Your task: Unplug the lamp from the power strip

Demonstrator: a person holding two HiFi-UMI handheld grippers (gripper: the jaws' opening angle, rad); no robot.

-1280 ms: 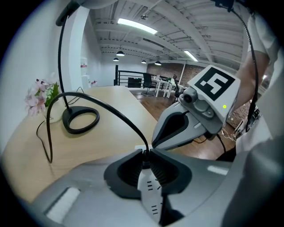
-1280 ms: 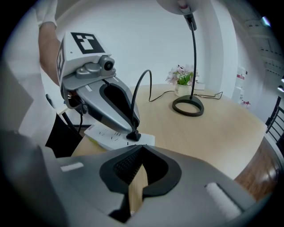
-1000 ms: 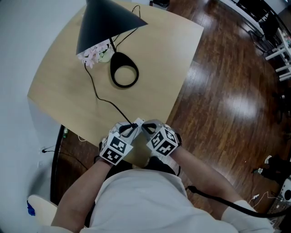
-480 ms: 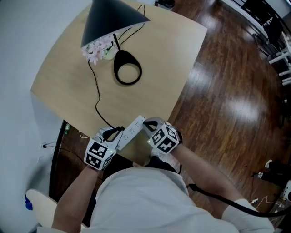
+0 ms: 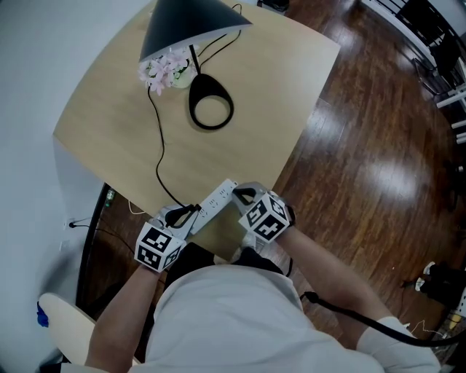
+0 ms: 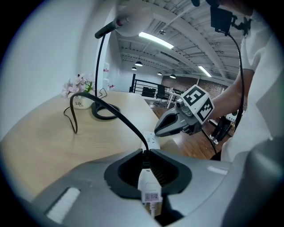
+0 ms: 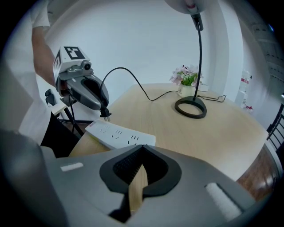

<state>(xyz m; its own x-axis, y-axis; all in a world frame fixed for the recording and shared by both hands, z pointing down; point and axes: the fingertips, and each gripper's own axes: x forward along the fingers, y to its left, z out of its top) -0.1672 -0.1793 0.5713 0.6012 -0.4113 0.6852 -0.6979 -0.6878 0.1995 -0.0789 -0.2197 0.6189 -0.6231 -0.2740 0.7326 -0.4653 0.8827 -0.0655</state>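
Observation:
The white power strip (image 5: 216, 202) lies at the near edge of the wooden table (image 5: 284, 95). My left gripper (image 5: 188, 213) is shut on the lamp's black plug (image 7: 105, 115), which hangs clear of the strip with its prongs bare, a little to the strip's left. From the plug the black cord (image 5: 159, 156) runs across the table to the lamp's ring base (image 5: 210, 109) under the black shade (image 5: 191, 18). My right gripper (image 5: 239, 195) is shut, holding nothing, with its tips down at the strip's far end (image 6: 151, 141).
A small pot of pink flowers (image 5: 167, 69) stands beside the lamp base. The table's edge drops to dark wood floor (image 5: 364, 146) on the right. A white wall runs along the left. My own torso and arms fill the bottom of the head view.
My left gripper has pulled away from the strip, to the left and toward me, with the plug in it. The right gripper has stayed at the strip.

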